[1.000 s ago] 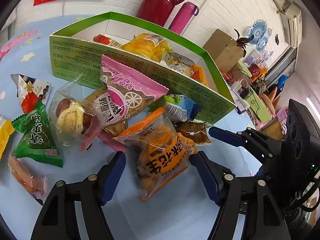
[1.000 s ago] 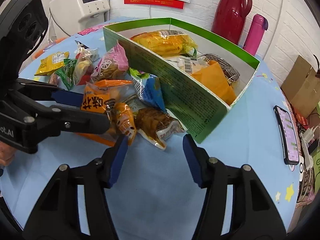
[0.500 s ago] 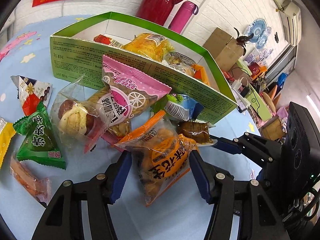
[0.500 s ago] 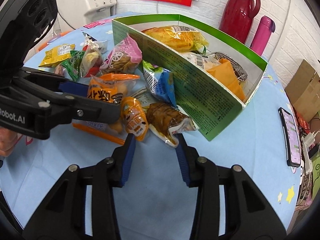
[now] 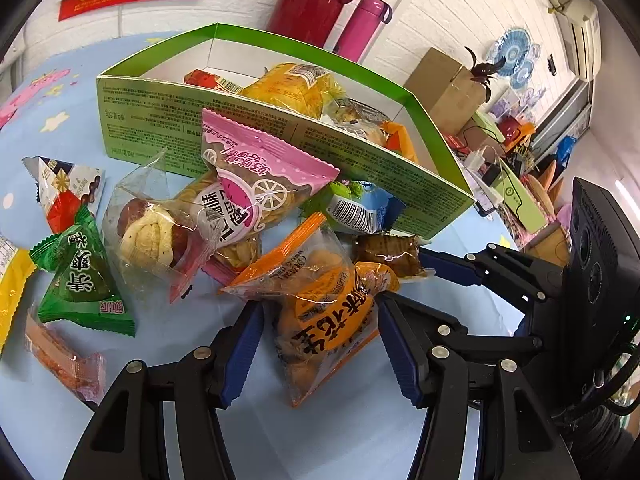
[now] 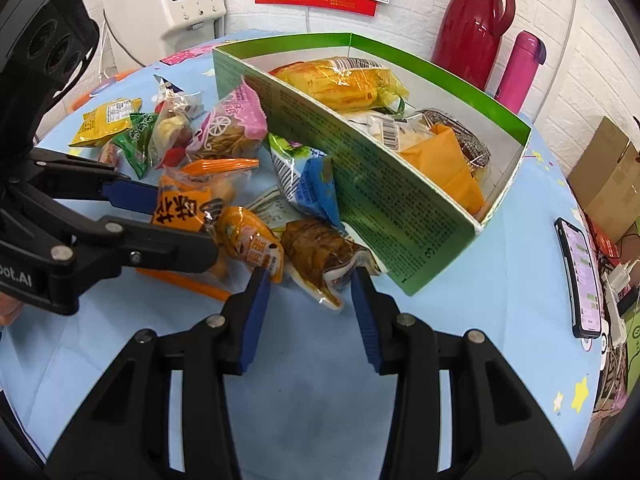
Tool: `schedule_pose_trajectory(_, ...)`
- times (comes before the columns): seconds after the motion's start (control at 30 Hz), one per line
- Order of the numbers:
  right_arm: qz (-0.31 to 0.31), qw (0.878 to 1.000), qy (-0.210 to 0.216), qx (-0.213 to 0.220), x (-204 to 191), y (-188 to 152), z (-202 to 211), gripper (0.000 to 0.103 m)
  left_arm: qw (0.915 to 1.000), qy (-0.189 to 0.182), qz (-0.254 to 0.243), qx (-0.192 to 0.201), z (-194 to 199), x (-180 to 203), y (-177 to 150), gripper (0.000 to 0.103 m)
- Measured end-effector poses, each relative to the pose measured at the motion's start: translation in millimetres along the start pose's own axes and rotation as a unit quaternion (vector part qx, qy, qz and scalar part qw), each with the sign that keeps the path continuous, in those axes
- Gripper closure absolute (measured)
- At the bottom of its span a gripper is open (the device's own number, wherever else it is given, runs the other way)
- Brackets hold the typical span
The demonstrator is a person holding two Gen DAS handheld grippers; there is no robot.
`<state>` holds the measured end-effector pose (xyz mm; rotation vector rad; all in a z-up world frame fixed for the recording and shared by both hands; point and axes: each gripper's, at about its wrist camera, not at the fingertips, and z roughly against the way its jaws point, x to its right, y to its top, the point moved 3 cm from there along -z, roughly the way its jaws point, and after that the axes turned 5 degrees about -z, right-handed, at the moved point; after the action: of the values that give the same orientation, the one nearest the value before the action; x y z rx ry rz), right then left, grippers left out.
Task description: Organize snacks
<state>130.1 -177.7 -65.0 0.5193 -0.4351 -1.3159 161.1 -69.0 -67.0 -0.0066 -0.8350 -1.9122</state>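
Observation:
An orange snack bag (image 5: pixel 328 320) lies between the blue pads of my left gripper (image 5: pixel 320 320), which press on its two sides. From the right wrist view, the same gripper (image 6: pixel 168 220) is clamped on that bag (image 6: pixel 180 208). My right gripper (image 6: pixel 310 280) is open. Its fingertips sit on either side of the near end of a brown packet (image 6: pixel 320 252), and the left tip touches a small orange packet (image 6: pixel 252 240). Behind them stands the green box (image 6: pixel 360 200), which holds several snacks.
Loose snacks lie left of the box: a pink bag (image 5: pixel 256 184), a clear bun bag (image 5: pixel 156 232), a green triangle pack (image 5: pixel 80 280) and a blue bag (image 6: pixel 308 184). A phone (image 6: pixel 580 276) lies at the right edge. A red jug (image 6: pixel 472 20) and a pink bottle (image 6: pixel 520 68) stand behind the box.
The left gripper's fingers have closed in on the orange bag. The right gripper has narrowed and moved forward until its tips flank the brown packet.

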Motion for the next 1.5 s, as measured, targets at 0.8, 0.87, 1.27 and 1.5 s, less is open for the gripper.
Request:
schedule_pose_trajectory(0.8, 0.013, 1.0, 0.018, 0.012, -7, -1, 3, 0.047, 0.9997, 0.013, -0.02, -0.001, 2, 2, 9, 0.05)
schedule_pose_trajectory(0.87, 0.001, 0.999, 0.032, 0.001, -3, -3, -2, 0.048, 0.9994, 0.015, -0.032, -0.005, -1, 6, 8, 0.05)
schedule_pose_trajectory(1.27, -0.002, 0.999, 0.05, 0.015, 6, 4, 2, 0.056, 0.9991, 0.023, -0.034, -0.007, -3, 8, 11, 0.05)
schedule_pose_trajectory(1.5, -0.021, 0.998, 0.064, 0.017, 12, 10, 2, 0.056, 0.9986, 0.025, -0.047, -0.006, -1, 8, 10, 0.056)
